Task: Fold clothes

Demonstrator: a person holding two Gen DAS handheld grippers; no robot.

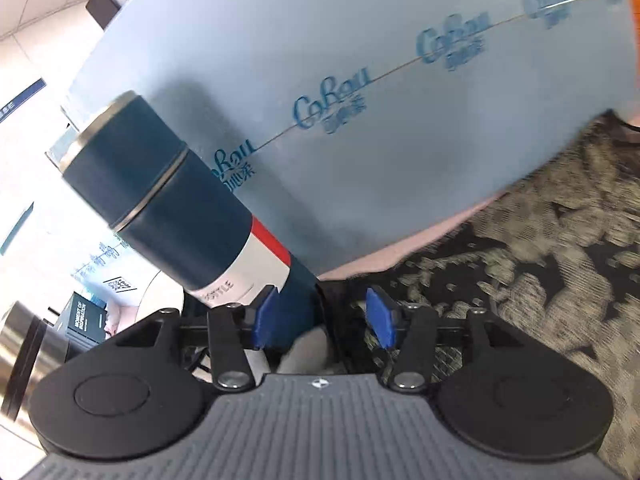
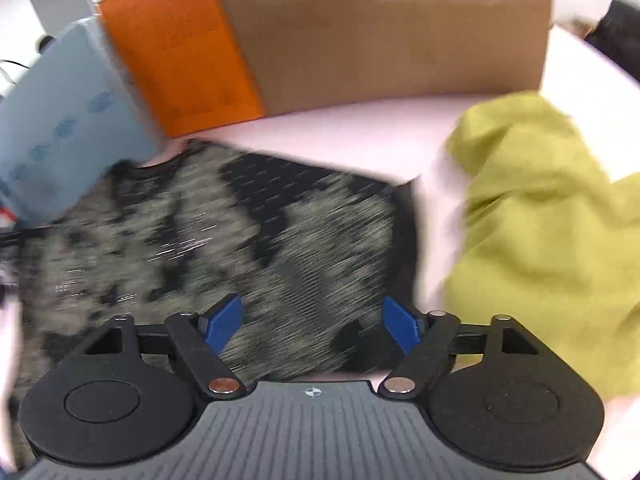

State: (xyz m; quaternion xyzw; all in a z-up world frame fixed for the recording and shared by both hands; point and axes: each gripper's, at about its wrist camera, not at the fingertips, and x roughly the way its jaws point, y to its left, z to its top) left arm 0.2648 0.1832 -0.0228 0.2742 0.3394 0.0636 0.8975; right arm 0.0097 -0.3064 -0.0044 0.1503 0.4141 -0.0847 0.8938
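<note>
Patterned black-and-grey garment point(image 2: 224, 240) lies spread flat on the pale pink table point(image 2: 352, 136), laid out as though for its first fold, though blur hides the detail. Both tongs hang low over it, each spread with nothing between the pads: the right gripper point(image 2: 313, 326) above its near edge, the left gripper point(image 1: 323, 318) at its left side, close to a dark blue bottle point(image 1: 192, 216). A crumpled yellow-green cloth point(image 2: 552, 232) waits to the right, probably next. Far behind stand a blue carton point(image 1: 360, 80) and a cardboard box point(image 2: 380, 32) with an orange side; the room looks like an office.
</note>
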